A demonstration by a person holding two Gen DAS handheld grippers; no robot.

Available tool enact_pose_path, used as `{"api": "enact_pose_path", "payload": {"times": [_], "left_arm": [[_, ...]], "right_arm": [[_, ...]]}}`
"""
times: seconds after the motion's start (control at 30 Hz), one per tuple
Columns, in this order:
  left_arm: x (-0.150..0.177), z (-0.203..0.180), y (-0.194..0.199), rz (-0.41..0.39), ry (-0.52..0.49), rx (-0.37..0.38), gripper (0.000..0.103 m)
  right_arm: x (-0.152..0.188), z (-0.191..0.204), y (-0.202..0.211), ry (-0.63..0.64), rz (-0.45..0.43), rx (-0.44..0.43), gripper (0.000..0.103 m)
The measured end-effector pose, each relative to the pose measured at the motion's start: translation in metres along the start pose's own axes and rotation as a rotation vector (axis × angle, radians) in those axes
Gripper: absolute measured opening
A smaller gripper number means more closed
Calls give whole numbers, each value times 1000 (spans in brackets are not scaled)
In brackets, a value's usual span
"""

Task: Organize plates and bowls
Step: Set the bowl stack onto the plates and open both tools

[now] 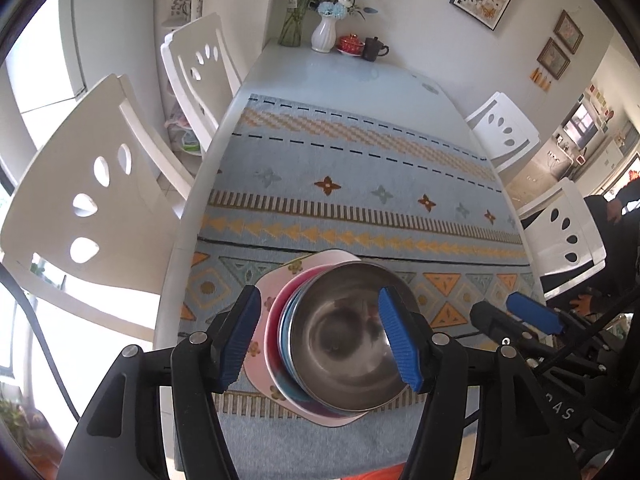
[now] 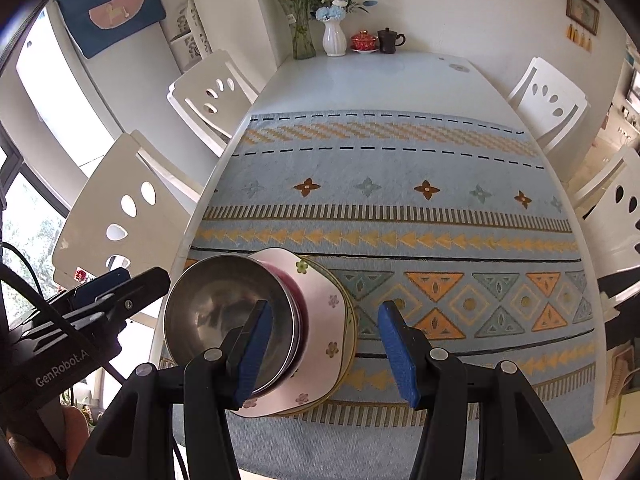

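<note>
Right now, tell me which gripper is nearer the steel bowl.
Left. The left gripper hangs open right over the steel bowl, one finger on each side. The right gripper is open beside the stack, over the mat.

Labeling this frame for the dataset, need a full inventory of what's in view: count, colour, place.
steel bowl: 1, silver, top of stack
bowls beneath: number unclear, blue and red rims, nested under it
plates: at least 2, pink floral over yellowish, stack base
table runner: 1, blue and orange pattern, under stack
table: 1, white
chairs: 4, white, both sides
vases: 2, white and glass, far end
lidded cup: 1, red, far end
mug: 1, dark, far end
left gripper: open, either side of the bowl
right gripper: open, at the stack's edge
</note>
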State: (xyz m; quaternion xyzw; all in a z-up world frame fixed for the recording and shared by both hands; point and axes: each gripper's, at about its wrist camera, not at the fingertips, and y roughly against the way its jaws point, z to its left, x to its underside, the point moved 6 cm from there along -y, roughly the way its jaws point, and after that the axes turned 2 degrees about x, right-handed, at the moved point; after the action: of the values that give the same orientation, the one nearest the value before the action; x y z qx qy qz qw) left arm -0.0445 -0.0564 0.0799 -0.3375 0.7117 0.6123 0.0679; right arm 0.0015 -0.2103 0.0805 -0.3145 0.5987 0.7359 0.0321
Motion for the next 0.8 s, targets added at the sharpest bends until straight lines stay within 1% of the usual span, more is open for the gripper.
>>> {"api": "enact_pose_path", "payload": {"times": [0.4,0.8], "left_arm": [[1,-2,-5,12,9,2,59],[-1,1,-8,12,13,-46,59]], "right_arm": [[3,-1,-5,-6,14,3,53],[2,-2,-10,-38,21,-23,53]]}}
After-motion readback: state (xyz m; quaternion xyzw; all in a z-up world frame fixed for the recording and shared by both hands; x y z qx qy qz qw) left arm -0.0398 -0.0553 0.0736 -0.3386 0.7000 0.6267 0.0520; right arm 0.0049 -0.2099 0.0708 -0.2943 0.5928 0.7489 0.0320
